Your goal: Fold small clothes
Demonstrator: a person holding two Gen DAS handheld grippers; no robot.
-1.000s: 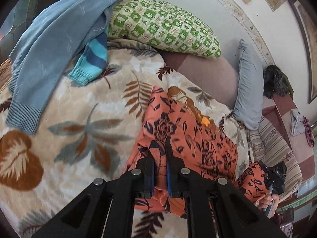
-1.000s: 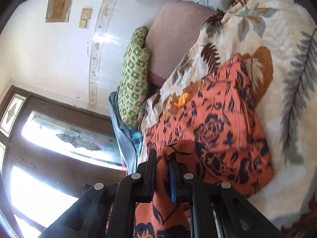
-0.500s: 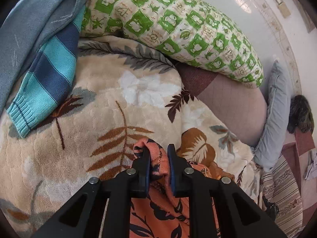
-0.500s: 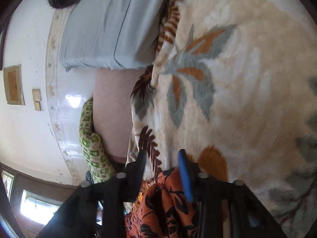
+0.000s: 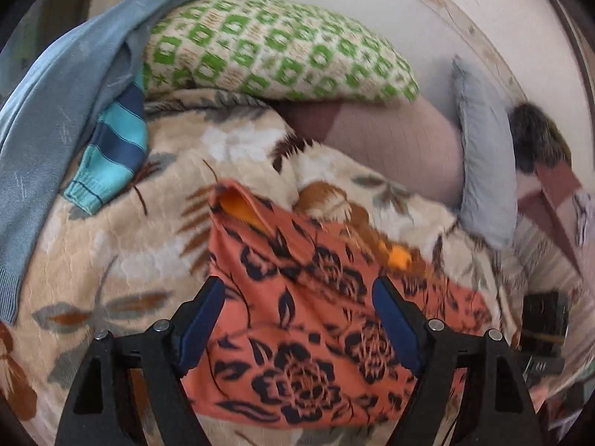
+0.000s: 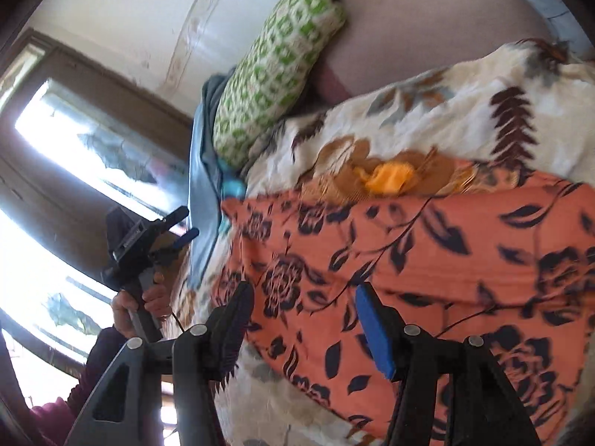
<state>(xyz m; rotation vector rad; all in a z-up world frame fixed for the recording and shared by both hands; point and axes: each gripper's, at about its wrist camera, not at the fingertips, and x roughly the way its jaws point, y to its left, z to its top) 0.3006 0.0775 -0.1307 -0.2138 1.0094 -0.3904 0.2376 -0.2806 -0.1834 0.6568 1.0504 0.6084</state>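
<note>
An orange garment with black flowers (image 5: 297, 297) lies folded on the leaf-print blanket (image 5: 111, 245); it also fills the lower right of the right wrist view (image 6: 427, 260). An orange-yellow bit (image 6: 390, 178) shows at its far edge. My left gripper (image 5: 297, 319) is open and empty, just above the garment's near part. My right gripper (image 6: 305, 319) is open and empty over the garment's near left edge. The left gripper also shows at the left of the right wrist view (image 6: 182, 226), open, held in a hand.
A green patterned pillow (image 5: 275, 48) lies at the back. A blue-grey sweater (image 5: 55, 111) and a striped teal sleeve (image 5: 111, 156) lie at the left. A grey pillow (image 5: 483, 156) stands at the right. A window (image 6: 74, 141) is behind.
Both grippers were shut on the orange garment and carried its edge forward; now both have opened, let it go and pulled back, leaving it folded on the blanket.
</note>
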